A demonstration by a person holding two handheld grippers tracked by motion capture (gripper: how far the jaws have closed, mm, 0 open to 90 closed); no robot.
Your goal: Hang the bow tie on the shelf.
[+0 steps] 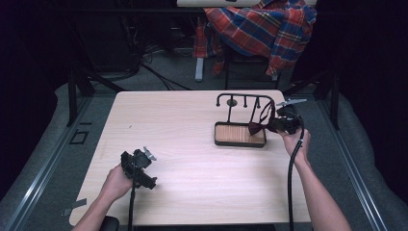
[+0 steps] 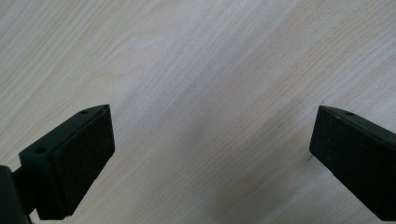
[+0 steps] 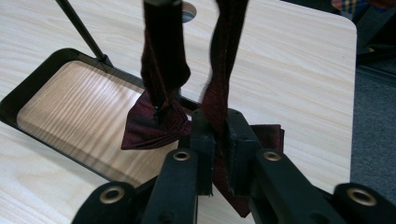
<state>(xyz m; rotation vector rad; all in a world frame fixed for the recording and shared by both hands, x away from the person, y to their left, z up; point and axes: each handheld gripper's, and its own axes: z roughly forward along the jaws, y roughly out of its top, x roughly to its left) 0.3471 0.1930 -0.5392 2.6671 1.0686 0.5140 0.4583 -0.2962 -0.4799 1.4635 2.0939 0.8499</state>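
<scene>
Rack (image 1: pixel 240 126) on table (image 1: pixel 192 144) right half, bow tie (image 1: pixel 258 127) hanging from it, shirt (image 1: pixel 262 26) behind

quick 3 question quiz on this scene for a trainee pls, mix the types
1. True or false: the right tool is shut on the bow tie.
2. The left tool is: A) open above the bare table B) shut on a strap C) gripping the rack.
3. Fill in: the tie's strap hangs from the black ____.

Key: 1 true; 2 A; 3 rack.
</scene>
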